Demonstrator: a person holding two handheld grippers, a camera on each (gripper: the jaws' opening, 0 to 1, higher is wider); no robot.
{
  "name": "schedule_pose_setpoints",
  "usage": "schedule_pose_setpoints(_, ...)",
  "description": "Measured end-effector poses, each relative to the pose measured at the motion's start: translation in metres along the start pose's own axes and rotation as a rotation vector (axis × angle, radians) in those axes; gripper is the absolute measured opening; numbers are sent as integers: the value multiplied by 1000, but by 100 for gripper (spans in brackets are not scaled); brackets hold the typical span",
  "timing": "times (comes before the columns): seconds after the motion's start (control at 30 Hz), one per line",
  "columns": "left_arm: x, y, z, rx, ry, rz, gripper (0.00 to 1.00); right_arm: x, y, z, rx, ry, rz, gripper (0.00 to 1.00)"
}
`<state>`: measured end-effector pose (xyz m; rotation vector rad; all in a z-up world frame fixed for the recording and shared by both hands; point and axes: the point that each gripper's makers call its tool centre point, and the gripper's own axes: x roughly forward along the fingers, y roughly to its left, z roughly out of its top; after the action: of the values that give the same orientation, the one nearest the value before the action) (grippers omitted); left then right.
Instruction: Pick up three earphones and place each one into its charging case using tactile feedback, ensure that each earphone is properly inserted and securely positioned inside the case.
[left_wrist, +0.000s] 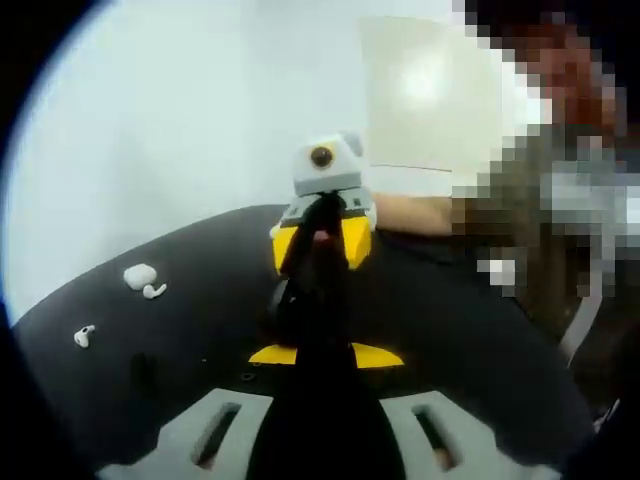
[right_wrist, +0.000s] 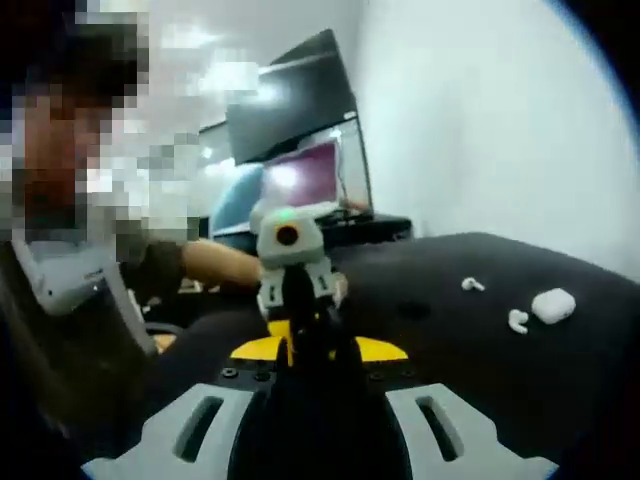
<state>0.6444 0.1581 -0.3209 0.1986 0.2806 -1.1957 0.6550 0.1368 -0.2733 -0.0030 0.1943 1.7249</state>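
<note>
A white charging case (left_wrist: 139, 275) lies on the black table (left_wrist: 180, 380), with one white earphone (left_wrist: 154, 291) right beside it and a second earphone (left_wrist: 84, 336) further off. In the right gripper view the same case (right_wrist: 553, 305), the near earphone (right_wrist: 517, 321) and the far earphone (right_wrist: 472, 285) lie to the right. My left gripper (left_wrist: 325, 352) and right gripper (right_wrist: 320, 348) face each other tip to tip above the table, well away from the case. Their dark inner pads meet, and I cannot see whether anything small is pinched between them.
A person sits behind the table, with a forearm (right_wrist: 215, 262) resting by its edge. A monitor (right_wrist: 295, 95) and a lit laptop (right_wrist: 305, 180) stand on a desk beyond. A pale wall (left_wrist: 180, 110) rises behind the table's far rim.
</note>
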Motion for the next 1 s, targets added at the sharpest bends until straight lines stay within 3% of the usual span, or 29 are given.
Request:
schedule_pose_setpoints(0.13,0,2,-1,3,0,13,14,-3,-7,3,27,-18,-27,27)
schedule_pose_setpoints(0.33,4,0,-1,28,-10,18,14,12,7,-24,-37,105,27,28)
schedule_pose_setpoints(0.4,5,-1,0,47,-17,13,14,15,7,-30,-86,149,14,29)
schedule_pose_setpoints(0.8,6,-2,0,23,-18,2,15,31,7,-27,-11,138,11,28)
schedule_pose_setpoints(0.9,6,-2,-1,8,-14,4,15,33,12,-39,-63,200,39,21)
schedule_pose_setpoints(0.97,5,-1,-1,-2,-12,4,15,33,13,-37,-114,187,40,19)
schedule_pose_setpoints(1.0,5,-1,-1,1,-12,5,15,33,12,-37,-99,188,36,19)
